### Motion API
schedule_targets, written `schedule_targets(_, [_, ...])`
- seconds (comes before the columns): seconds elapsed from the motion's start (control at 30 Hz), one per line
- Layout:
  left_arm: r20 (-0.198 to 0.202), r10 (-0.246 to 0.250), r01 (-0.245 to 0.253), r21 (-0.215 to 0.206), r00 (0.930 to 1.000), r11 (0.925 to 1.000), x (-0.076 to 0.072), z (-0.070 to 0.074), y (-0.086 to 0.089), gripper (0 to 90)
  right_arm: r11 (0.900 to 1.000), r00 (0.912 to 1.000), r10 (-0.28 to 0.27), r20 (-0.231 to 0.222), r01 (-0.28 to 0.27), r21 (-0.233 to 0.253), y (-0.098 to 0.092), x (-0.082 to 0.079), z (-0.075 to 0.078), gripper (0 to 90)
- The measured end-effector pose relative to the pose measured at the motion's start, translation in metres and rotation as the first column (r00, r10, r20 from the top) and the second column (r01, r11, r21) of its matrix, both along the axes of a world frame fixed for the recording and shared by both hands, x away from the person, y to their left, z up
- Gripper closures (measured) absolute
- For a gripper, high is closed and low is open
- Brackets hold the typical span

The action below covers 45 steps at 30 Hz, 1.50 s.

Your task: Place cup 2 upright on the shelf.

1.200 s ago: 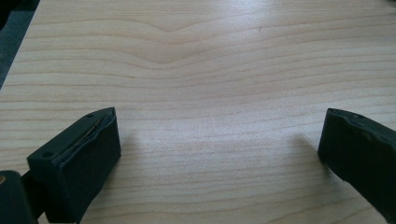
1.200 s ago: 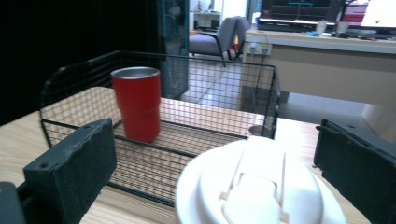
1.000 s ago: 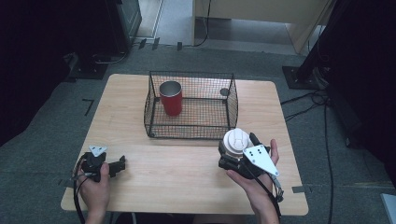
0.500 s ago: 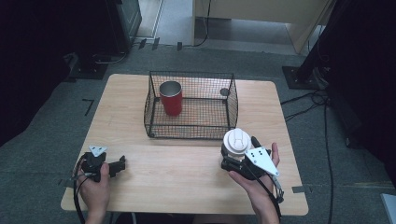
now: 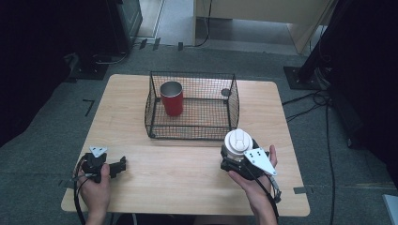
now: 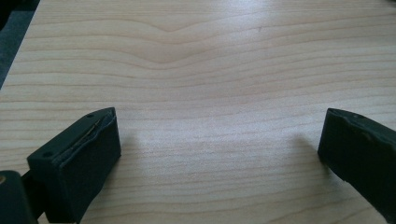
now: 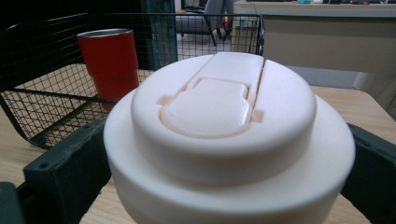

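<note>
A white lidded cup (image 5: 238, 142) (image 7: 229, 140) stands upright just in front of the wire basket (image 5: 155, 119), held by my right gripper (image 5: 237, 157), whose black jaws are shut on its sides. In the right gripper view the flip lid looms close between the jaws. A red tumbler (image 5: 172, 98) (image 7: 109, 60) stands upright inside the basket at its back left. At the table's front left corner my left gripper (image 5: 123, 165) (image 6: 219, 140) rests low over bare wood, jaws wide apart with nothing between them.
The light wooden table (image 5: 187, 178) has bare wood between the two hands. A small dark round object (image 5: 225, 92) lies in the basket's back right corner. Dark floor, cables and furniture legs surround the table.
My right gripper with the white cup has shifted slightly left and forward; the left gripper and the basket are unmoved.
</note>
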State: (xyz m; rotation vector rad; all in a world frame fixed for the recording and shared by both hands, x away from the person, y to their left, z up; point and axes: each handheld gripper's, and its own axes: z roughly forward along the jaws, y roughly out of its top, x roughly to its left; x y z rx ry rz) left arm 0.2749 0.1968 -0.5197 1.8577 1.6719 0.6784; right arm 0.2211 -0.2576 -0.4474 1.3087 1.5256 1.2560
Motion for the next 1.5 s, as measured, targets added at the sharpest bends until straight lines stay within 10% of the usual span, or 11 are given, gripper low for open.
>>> schedule_targets(1.5, [0.0, 0.0, 0.0, 0.0, 1.0, 1.0, 0.0, 0.0, 0.0, 0.0, 1.0, 0.9984, -0.015, 0.054, 0.015, 0.012, 0.009, 0.003, -0.02, 16.1])
